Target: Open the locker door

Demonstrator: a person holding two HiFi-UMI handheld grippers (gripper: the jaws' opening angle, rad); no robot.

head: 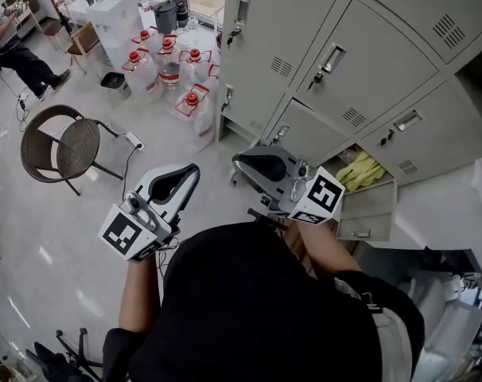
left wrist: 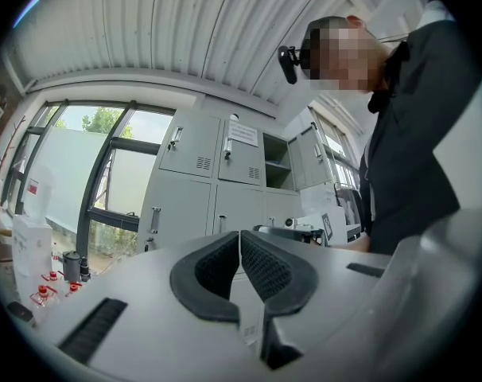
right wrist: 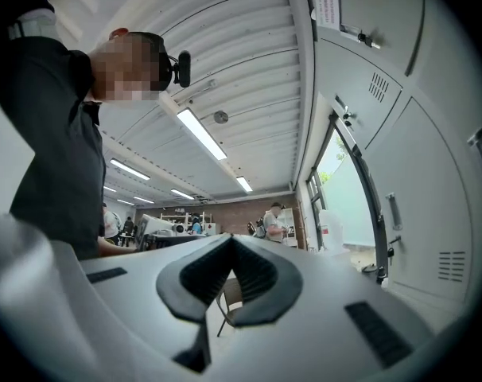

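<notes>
- The left gripper is resting with its jaws pressed together on nothing, and the right gripper is doing the same. If either is reaching a handle like this, it is likely to be knocking against it rather than taking hold.
- The lockers are standing ahead and to the right. The nearest closed locker door is lying just beyond the right gripper, not touched by it. Its handle is small, so a slightly off approach is risking the jaws sliding past it.
- A lower door is already hanging open nearby, showing what look like yellow gloves. I cannot tell which door is meant, and going for the wrong one is a real risk.
- Water bottles are crowding the floor left of the lockers, where a step could be toppling them.
</notes>
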